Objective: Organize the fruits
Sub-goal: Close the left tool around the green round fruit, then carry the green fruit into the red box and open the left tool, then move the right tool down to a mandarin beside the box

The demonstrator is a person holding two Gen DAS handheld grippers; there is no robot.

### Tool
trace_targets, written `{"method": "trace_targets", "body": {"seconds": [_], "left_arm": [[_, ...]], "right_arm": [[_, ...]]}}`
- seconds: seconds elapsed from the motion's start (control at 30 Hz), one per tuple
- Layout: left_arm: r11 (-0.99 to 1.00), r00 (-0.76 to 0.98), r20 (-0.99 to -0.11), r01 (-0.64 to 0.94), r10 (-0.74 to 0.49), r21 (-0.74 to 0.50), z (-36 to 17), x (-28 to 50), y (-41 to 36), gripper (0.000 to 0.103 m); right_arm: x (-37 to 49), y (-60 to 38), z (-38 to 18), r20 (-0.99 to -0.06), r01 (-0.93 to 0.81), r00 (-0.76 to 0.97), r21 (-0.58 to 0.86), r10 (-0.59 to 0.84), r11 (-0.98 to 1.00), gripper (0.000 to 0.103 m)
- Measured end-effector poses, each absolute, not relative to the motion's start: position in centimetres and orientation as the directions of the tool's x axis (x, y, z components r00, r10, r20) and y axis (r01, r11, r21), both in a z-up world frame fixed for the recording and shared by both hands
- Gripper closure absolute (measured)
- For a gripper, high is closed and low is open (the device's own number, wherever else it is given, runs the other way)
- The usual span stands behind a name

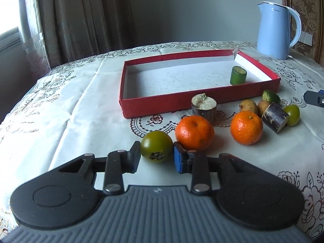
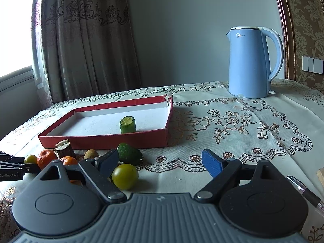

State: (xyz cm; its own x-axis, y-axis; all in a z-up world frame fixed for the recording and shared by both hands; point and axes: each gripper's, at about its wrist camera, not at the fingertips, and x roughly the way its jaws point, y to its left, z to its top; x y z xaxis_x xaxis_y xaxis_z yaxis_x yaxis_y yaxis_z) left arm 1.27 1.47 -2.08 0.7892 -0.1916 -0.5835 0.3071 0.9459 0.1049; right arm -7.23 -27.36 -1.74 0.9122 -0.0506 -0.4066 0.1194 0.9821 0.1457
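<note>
Blue kettle on tablecloth; pen; curtain.

A blue electric kettle, standing at the upper right of the right wrist view, carries a small brand mark near its top rim that reads roughly "Midea"; in the left wrist view the same mark on the kettle is too small to make out. At the far left edge of the right wrist view, white lettering on the left gripper reads "GenRobot.AI".
</note>
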Motion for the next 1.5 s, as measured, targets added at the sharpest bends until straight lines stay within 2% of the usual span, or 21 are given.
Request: {"method": "trace_targets", "body": {"seconds": [0.23, 0.53, 0.97, 1.03, 1.07, 1.1, 1.23, 1.3, 1.5], "left_arm": [[0.977, 0.862, -0.498, 0.176, -0.095, 0.119, 0.8, 1.9, 1.4, 0.073], [0.981, 0.896, -0.439, 0.134, -0.061, 0.137, 2.7, 5.8, -0.9, 0.073], [0.988, 0.871, -0.49, 0.102, -0.034, 0.113, 1.9, 14.1, -3.8, 0.071], [0.992, 0.867, -0.498, 0.081, -0.021, 0.1, 1.7, 14.4, -3.6, 0.042], [0.993, 0.876, -0.483, 0.065, -0.01, 0.098, 1.7, 14.3, -3.4, 0.018], [0.994, 0.887, -0.461, 0.043, 0.01, 0.104, 1.7, 14.0, -3.3, 0.011], [0.993, 0.893, -0.45, 0.045, 0.008, 0.105, 2.4, 12.6, -2.2, 0.01], [0.996, 0.897, -0.441, 0.042, -0.002, 0.081, 2.8, 11.3, -0.9, 0.004], [0.999, 0.906, -0.422, -0.025, 0.037, 0.033, 2.7, 6.6, 4.2, 0.0]], "right_arm": [[-7.0, -27.3, -1.8, -0.428, 0.127, 0.902, 0.135, -0.058, 0.983, 0.014], [-6.1, -27.0, -2.2, -0.485, 0.129, 0.873, 0.11, -0.06, 0.986, 0.013], [-6.0, -27.6, -2.3, -0.492, 0.127, 0.87, 0.155, -0.035, 0.98, 0.013], [-6.0, -27.7, -2.3, -0.493, 0.126, 0.869, 0.16, -0.031, 0.979, 0.013], [-5.9, -27.7, -2.3, -0.495, 0.125, 0.868, 0.162, -0.029, 0.979, 0.013], [-5.9, -27.8, -2.3, -0.497, 0.125, 0.867, 0.165, -0.027, 0.978, 0.013], [-6.0, -27.9, -2.3, -0.495, 0.127, 0.868, 0.175, -0.024, 0.976, 0.013], [-6.1, -27.9, -2.3, -0.489, 0.125, 0.872, 0.176, -0.023, 0.976, 0.013], [-7.3, -27.0, -1.6, -0.403, 0.043, 0.915, 0.171, 0.03, 0.984, 0.013]]}}
